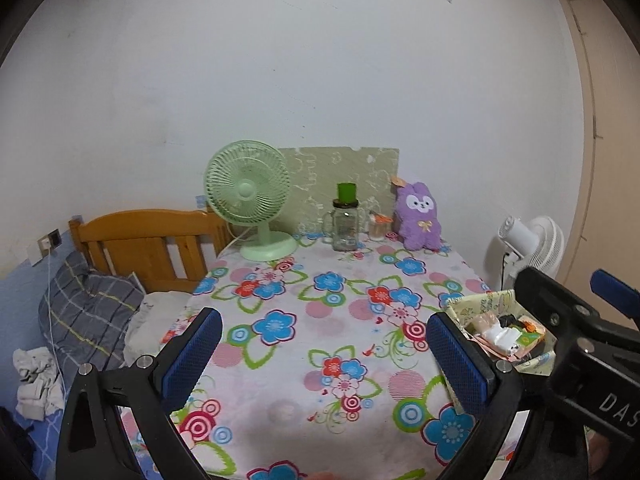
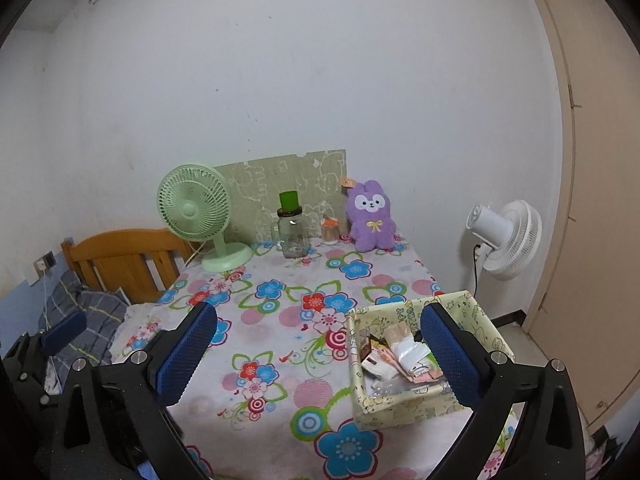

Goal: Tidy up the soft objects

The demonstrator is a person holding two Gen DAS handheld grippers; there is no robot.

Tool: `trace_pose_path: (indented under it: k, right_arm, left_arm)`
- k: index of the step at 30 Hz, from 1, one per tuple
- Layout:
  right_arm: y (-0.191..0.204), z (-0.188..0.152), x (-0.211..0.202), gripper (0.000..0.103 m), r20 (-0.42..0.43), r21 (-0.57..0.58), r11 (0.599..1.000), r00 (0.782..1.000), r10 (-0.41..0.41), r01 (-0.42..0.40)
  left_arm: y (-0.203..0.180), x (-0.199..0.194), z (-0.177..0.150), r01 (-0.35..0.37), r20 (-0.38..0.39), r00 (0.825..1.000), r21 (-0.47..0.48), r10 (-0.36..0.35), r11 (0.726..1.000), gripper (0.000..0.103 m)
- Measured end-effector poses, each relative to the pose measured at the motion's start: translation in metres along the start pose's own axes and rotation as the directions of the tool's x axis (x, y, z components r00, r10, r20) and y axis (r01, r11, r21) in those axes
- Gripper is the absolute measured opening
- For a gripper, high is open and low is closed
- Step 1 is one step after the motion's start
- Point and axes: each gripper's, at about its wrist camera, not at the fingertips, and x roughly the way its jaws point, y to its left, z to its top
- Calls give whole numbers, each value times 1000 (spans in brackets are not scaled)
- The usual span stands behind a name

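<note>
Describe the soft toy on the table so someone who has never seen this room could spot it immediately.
Start at the table under the flower-print cloth and go to its far edge by the white wall. There a green desk fan, a glass jar with a green lid and a purple plush bunny stand in a row. The bunny is rightmost: the only fuzzy thing, white-faced, with a yellow bow.

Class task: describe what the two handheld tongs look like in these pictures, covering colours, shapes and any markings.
Both the left tongs and right tongs have black angular frames with silver bolts. Their fingers carry flat blue pads with a fine dotted texture. White letters "DAS" mark the right tongs' body in the left wrist view.
</note>
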Motion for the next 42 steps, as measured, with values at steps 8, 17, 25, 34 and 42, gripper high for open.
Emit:
trace_pose_path:
  k: [8,17,25,34,42]
  right_arm:
    - [1,-3,-10,103,5,8,1000,1000,-6,6]
    - [0,-5,-10,103,-5,24,1000,1000,-7,7]
    - [1,-4,-8,103,-13,15,1000,1000,-14,14]
    - [3,-5,-8,103,-17,10,1000,1000,-13,14]
    - [3,-7,-5,103,-24,10,1000,1000,-11,11]
  left_arm:
    - [14,-9,-1,-18,27,999,-24,18,1000,103]
    - [22,-9,-2,-31,30,999,-37,32,999,103]
    - [27,-8,-2,-35,33,999,-49,37,998,103]
    - [28,-8,-1,-35,33,999,-50,37,998,103]
    - [29,-6,-1,-37,28,999,-50,38,998,103]
